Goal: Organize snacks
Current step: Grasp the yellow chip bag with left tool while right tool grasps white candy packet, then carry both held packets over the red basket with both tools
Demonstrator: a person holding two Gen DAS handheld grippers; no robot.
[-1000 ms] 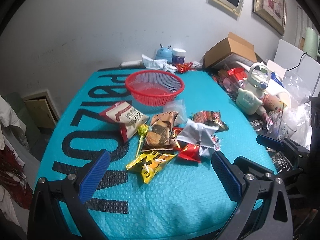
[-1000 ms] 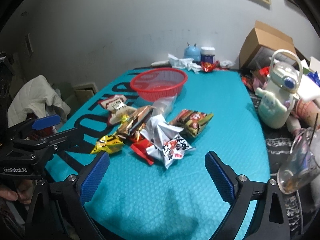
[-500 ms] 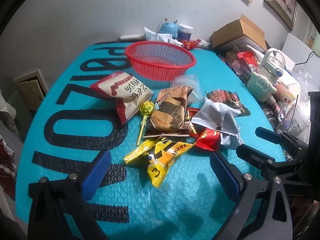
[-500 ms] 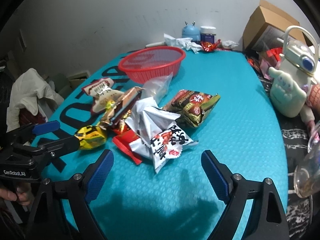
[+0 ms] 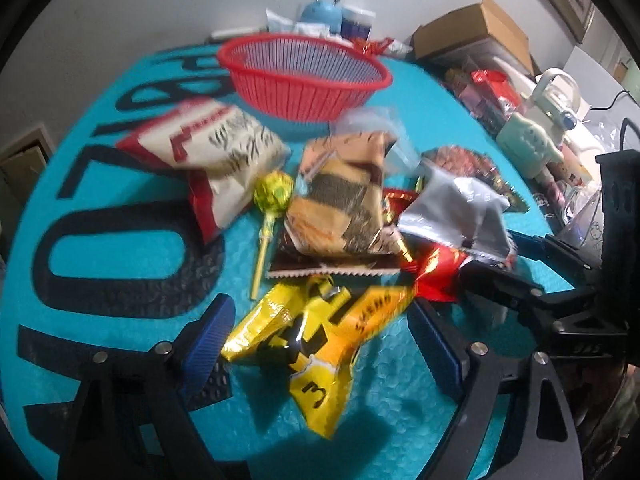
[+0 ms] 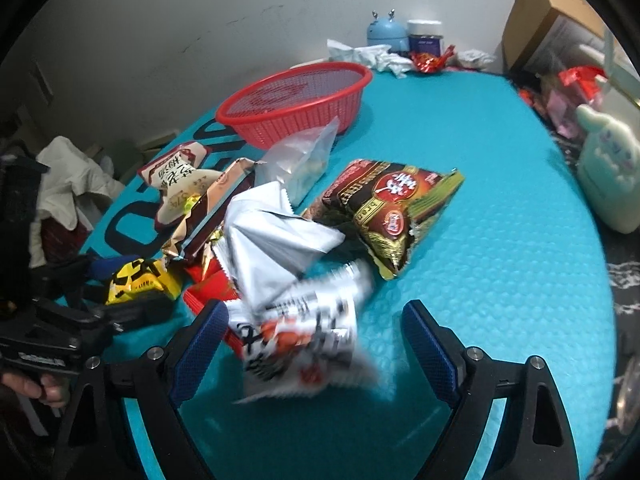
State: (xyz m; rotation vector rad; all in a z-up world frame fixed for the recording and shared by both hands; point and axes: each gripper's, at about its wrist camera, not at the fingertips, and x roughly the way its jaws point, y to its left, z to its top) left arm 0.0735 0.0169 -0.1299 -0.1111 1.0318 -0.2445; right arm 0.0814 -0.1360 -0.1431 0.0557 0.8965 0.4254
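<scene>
the left hand-held gripper (image 5: pixel 320 336) straddles the yellow snack packet (image 5: pixel 320 340) at the near edge of the pile, its jaws closing with the packet between them but the pads not yet pressing on it. the right hand-held gripper (image 6: pixel 316 340) stands with its jaws apart over the white-and-red snack packet (image 6: pixel 300 340), which lies between the fingers, untouched as far as the blurred view shows. the red basket (image 5: pixel 304 76) sits empty on the far side of the pile, on the teal surface (image 5: pixel 120 240).

the step in hand looks like a double pick, one packet per hand, bound for the red basket. to do it well, each gripper should come low enough that the pads meet the body of its packet rather than a crimped end, since foil bags slip and crumple. the left should close only on the yellow packet and stay short of the lollipop (image 5: pixel 272 196) and the brown-and-orange packet (image 5: pixel 340 204), both between it and the red basket. the right should avoid catching the silver packet (image 6: pixel 272 248) that overlaps its target on the basket side. the two grippers are near each other, so lifting straight up before swinging toward the red basket would keep them from clashing.

compared with a second ago, both cameras have dropped closer to the pile, the packets now fill the views, and the left jaws have narrowed.
</scene>
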